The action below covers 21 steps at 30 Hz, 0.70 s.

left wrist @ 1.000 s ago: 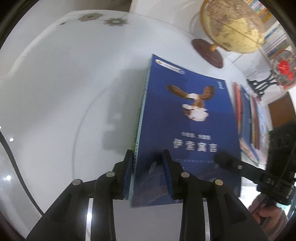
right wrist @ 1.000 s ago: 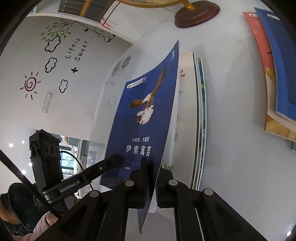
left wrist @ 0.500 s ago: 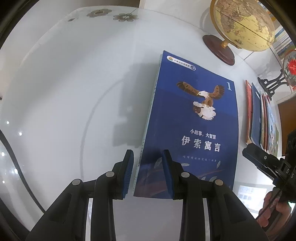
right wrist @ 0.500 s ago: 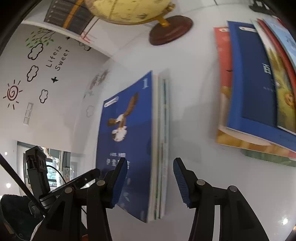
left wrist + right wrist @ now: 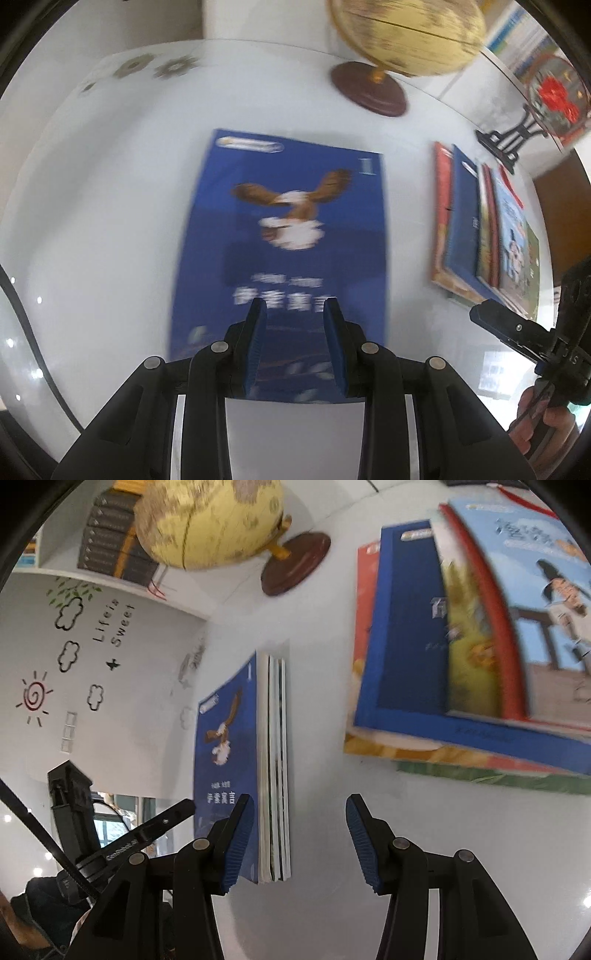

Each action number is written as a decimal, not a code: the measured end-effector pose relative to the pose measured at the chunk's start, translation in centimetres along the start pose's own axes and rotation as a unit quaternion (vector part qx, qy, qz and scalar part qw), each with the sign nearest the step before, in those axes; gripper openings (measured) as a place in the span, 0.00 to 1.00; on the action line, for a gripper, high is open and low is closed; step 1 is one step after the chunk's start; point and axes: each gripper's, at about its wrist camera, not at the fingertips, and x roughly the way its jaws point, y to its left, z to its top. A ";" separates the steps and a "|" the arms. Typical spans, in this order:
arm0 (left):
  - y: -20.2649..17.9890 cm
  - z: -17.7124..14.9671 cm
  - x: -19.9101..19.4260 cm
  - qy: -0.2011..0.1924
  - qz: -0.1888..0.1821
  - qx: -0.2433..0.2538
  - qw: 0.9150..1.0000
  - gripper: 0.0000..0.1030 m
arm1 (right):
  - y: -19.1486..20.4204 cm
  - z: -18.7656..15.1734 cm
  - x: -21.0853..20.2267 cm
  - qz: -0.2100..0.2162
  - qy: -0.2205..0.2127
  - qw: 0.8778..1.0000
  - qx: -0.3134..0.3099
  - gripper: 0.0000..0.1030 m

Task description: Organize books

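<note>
Blue eagle-cover book [image 5: 284, 236] lies flat on top of a small neat stack on the white desk [image 5: 92, 229]. A second, fanned pile of picture books [image 5: 465, 642] sits well apart to its right, near the globe [image 5: 207, 520].

Left hand-held gripper [image 5: 295, 347] hangs over the near end of the blue book, jaws a narrow gap apart with nothing pinched between the pads. Right hand-held gripper [image 5: 299, 842] stands open and empty, with the stack's near corner showing just inside its left pad.

Risks, as a judgement:
- Fanned pile is loose and staggered; a grab at one edge could drag only the top cover and slide the rest.
- The right pad sits close to the stack's page edges, so a sideways sweep could knock the tidy stack askew.
- Glossy desk gives little friction, so books may skate when pushed.
- Both views are smeared, so fine alignment is hard to confirm.

View differences:
- Right wrist view shows the stack's page edges [image 5: 275, 768], proving several thin books lie under the blue one; it also shows the wall decals.
- Left wrist view shows only the top cover, but adds the red ornament on a black stand [image 5: 517, 125] and the person's hand [image 5: 546, 432] gripping the right tool.
</note>
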 end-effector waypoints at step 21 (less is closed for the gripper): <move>-22.1 1.6 4.2 0.048 -0.127 0.114 0.984 0.28 | -15.0 1.8 -16.0 -0.042 -0.130 0.988 0.070 0.49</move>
